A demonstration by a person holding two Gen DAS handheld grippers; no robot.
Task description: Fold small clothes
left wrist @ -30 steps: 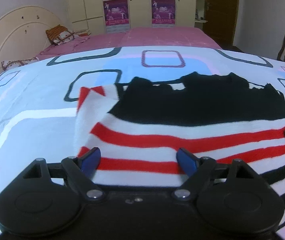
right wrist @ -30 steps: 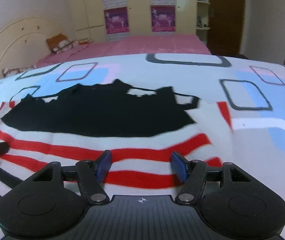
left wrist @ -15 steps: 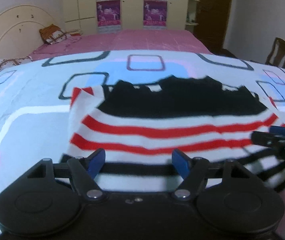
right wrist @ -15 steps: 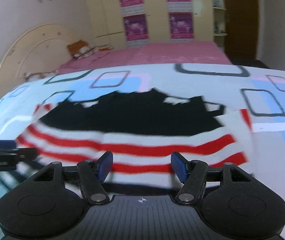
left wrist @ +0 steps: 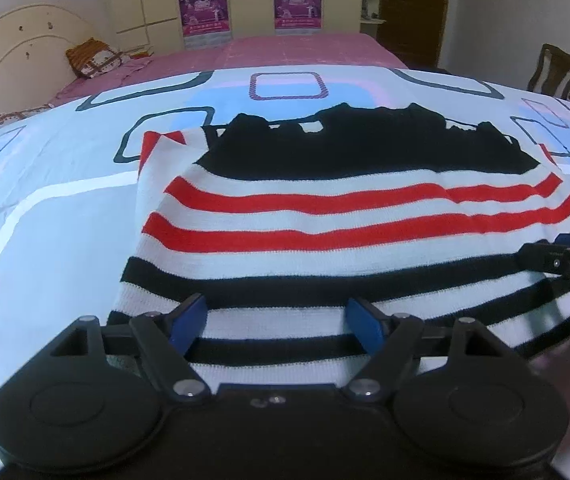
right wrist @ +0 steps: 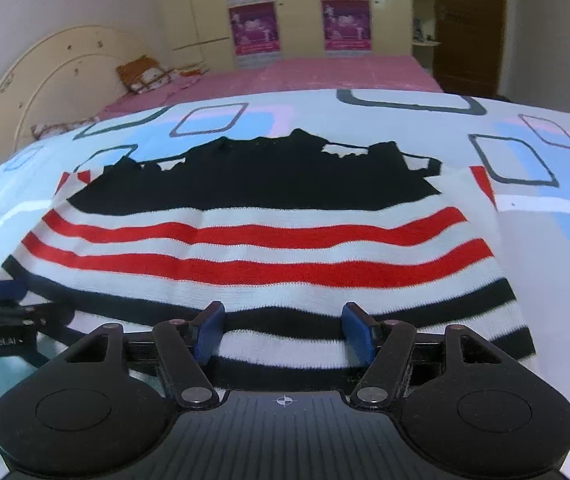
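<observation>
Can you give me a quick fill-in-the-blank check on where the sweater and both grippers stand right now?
1. The striped sweater lies on a patterned ____.
2. Between its black top and black bottom stripes run two ____ stripes.
3. The left hand-held gripper has jaws that are ____ over the hem.
4. In the left wrist view, the right hand-held gripper enters from the ____ edge.

Missing words: bedspread; red; opening; right

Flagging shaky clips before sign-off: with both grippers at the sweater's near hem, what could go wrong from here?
1. Both the left gripper and right gripper stand open over the striped sweater, the left's jaws opening; a close may catch only the top layer.
2. The near hem already ripples, so a fold could trap wrinkles.
3. The pads might pinch the patterned bedsheet too.
</observation>
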